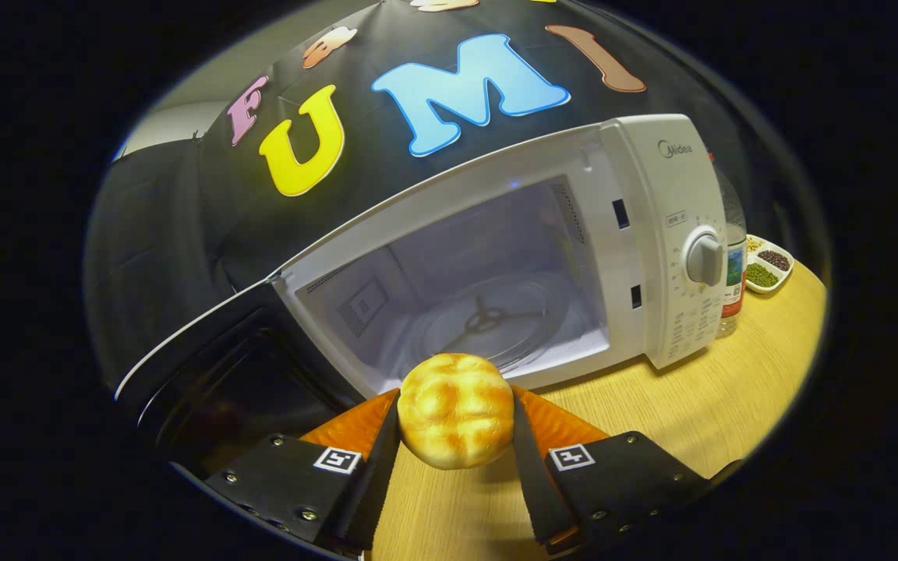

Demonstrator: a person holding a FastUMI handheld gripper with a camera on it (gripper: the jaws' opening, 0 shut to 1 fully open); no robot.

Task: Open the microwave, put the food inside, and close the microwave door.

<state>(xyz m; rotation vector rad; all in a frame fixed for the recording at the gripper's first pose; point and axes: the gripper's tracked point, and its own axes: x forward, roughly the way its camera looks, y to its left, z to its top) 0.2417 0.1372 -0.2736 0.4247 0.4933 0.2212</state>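
Fingers (455, 436) clenched on round bread bun (455, 421), no long axis, just before open microwave (496, 273), door (207, 366) swung left.

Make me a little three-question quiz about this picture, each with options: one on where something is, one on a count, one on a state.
1. Where is the bread roll?
A. On the glass turntable
B. Between the gripper's fingers
C. Beside the bottle

2. How many knobs show on the microwave's control panel?
A. One
B. Two
C. Three

3. How is the microwave door?
A. Shut
B. Swung open
C. Taken off

Answers:
1 B: the bread roll sits clamped in the gripper, in front of the microwave, not yet on the glass turntable.
2 A: a single knob shows.
3 B: the door hangs open beside the bare cavity.
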